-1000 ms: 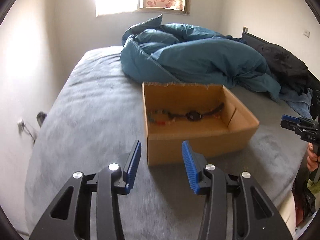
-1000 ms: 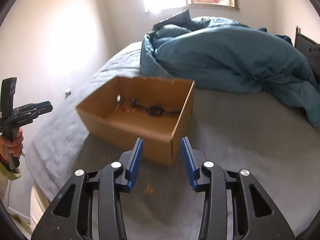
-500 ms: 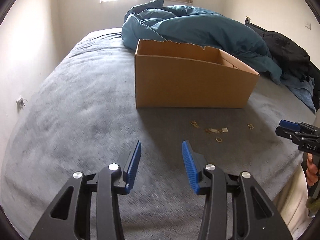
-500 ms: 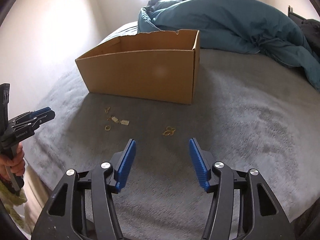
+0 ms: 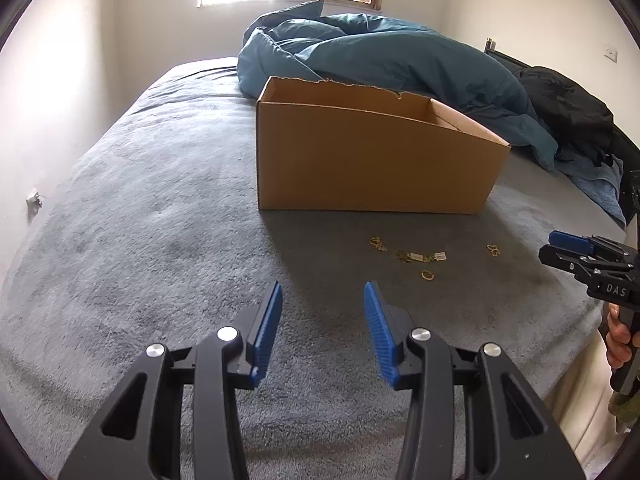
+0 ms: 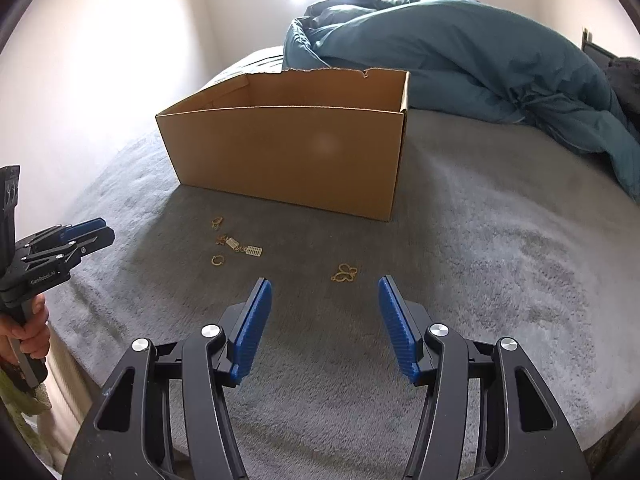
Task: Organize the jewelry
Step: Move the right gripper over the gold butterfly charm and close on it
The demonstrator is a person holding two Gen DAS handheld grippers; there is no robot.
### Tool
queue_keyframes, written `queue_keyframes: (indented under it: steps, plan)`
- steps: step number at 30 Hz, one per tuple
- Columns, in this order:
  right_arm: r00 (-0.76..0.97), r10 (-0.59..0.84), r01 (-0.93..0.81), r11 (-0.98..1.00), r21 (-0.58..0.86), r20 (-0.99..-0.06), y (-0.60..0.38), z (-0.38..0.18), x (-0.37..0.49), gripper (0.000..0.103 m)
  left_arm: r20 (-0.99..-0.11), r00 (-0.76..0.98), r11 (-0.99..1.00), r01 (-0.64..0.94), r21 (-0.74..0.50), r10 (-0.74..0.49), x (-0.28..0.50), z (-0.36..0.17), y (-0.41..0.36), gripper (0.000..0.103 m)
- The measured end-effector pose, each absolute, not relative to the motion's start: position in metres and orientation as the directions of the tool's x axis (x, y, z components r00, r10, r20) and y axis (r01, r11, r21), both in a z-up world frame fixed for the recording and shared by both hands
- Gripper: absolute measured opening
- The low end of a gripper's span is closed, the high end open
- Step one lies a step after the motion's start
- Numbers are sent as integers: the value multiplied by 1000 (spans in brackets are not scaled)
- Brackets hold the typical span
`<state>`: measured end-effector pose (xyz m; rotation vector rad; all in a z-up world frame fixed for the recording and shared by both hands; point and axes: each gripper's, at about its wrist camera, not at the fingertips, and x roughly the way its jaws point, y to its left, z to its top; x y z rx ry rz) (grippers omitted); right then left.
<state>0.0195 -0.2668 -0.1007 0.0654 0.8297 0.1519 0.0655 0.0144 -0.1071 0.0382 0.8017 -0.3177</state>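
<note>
The left gripper (image 5: 323, 296) hovered over the grey bedspread (image 5: 152, 240) with its blue pads apart and nothing between them. Ahead of it and a little to its right lay a scatter of small gold jewelry: a linked ring piece (image 5: 378, 243), a chain with two small tags (image 5: 420, 257), a single hoop (image 5: 427, 275), and farther right a butterfly-shaped piece (image 5: 493, 249). Beyond these stood an open cardboard box (image 5: 372, 160), its near wall facing the gripper; its inside could not be seen.

The right gripper (image 6: 325, 292) also hung above the bedspread, jaws spread wide and empty. The butterfly-shaped piece (image 6: 344, 273) lay just ahead of its fingertips, slightly left of centre. The hoop (image 6: 217, 260), the tagged chain (image 6: 240, 245) and the ring piece (image 6: 217, 222) lay farther off to its left, toward the left gripper. The box stood straight ahead, past the jewelry. A rumpled teal duvet (image 6: 460, 52) was piled behind the box, to the gripper's far right.
</note>
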Motion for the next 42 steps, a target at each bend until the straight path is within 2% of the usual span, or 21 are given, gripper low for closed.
queue_keyframes:
  steps: [11, 21, 33, 42]
  plan:
    - [663, 180, -154, 983, 102, -727, -265, -104, 28, 53, -690, 642, 924, 367, -104, -333, 83, -102, 6, 41]
    - [666, 203, -192, 977, 99, -718, -268, -112, 42, 42, -704, 602, 884, 460, -81, -377, 106, -108, -16, 41]
    - [631, 216, -254, 965, 64, -746, -267, -132, 60, 22, -721, 559, 843, 534, -65, -410, 133, -120, -39, 41]
    - [584, 222, -283, 957, 60, -780, -265, -149, 75, 20, -743, 521, 822, 566, -68, -420, 148, -132, -46, 41]
